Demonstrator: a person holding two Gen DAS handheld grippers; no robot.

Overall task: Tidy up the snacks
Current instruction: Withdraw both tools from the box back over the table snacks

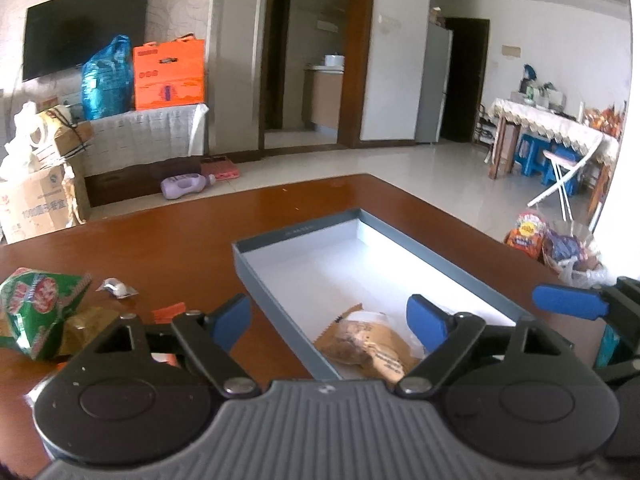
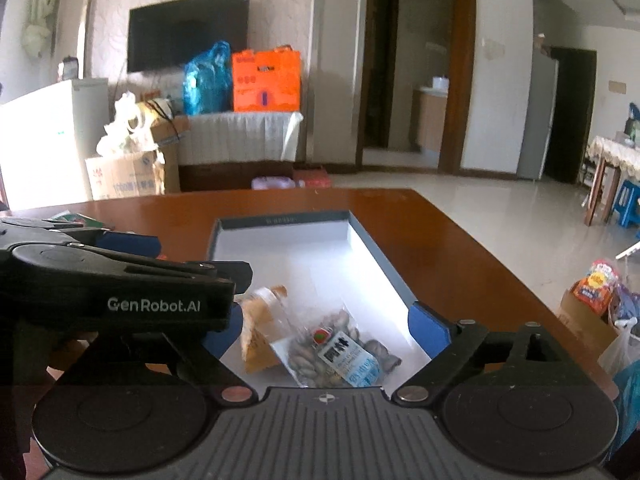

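Both claws hover level over the bench, left claw [image 1: 330, 322] and right claw [image 2: 326, 326] spread wide and empty, brown snack packet [image 1: 366, 344] and nut bag [image 2: 340, 354] lying in the grey box [image 1: 256, 272] just ahead.

Both wrist cameras sit low and close over the brown wooden desk [image 1: 180, 240], facing the far wall. Both views share the shallow grey white-lined box [image 1: 452, 264] [image 2: 384, 256]; the left claw [image 2: 224, 280] crosses the right view's left side.
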